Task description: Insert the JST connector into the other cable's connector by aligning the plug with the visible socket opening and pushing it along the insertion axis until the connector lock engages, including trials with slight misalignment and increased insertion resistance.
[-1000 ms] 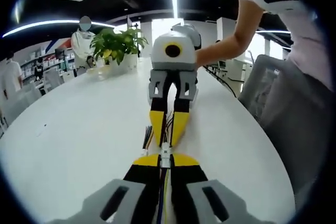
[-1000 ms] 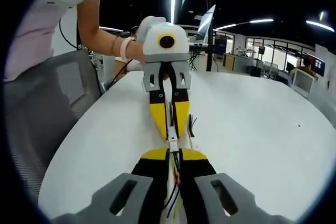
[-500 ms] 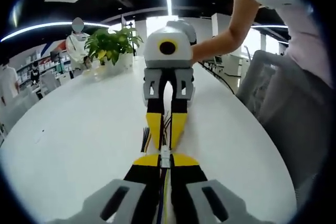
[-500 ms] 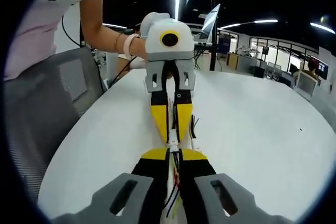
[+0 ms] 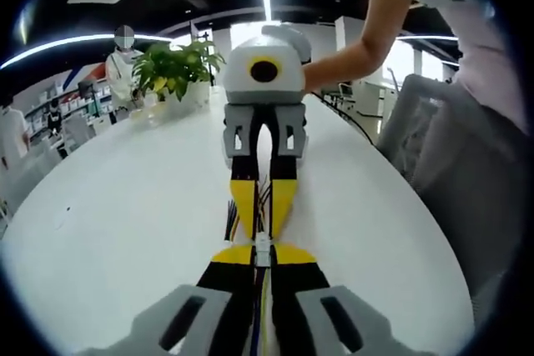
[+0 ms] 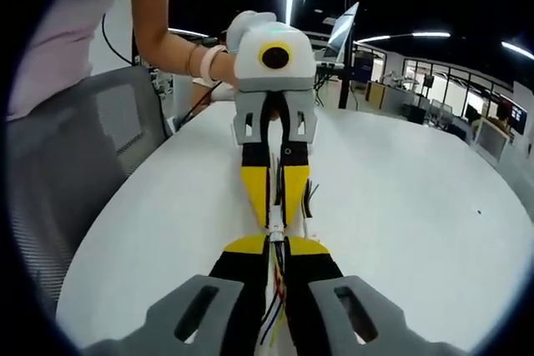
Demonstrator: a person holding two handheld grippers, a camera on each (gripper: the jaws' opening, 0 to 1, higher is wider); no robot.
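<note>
My left gripper [image 5: 263, 251] is shut on a cable, and a small white JST connector [image 5: 263, 244] sticks out past its yellow tips. Facing it head on, the right gripper [image 5: 262, 224] is shut on the other cable, whose black wire ends [image 5: 232, 219] splay to one side. In the right gripper view, my right gripper [image 6: 275, 244] grips coloured wires [image 6: 273, 306]. The white connector [image 6: 275, 224] sits between its tips and those of the left gripper [image 6: 275, 216]. The two connector ends touch in line; whether they are locked cannot be told.
Both grippers hover low over a white oval table [image 5: 117, 206]. A potted plant [image 5: 179, 68] stands at its far end, with a person [image 5: 123, 64] behind it. A grey mesh chair [image 6: 79, 164] stands beside the table's edge. The person's arm [image 5: 350, 56] holds the facing gripper.
The facing gripper looms slightly larger in both views, so the two grippers have drawn a little closer. The white connector stays pinched between the tips.
</note>
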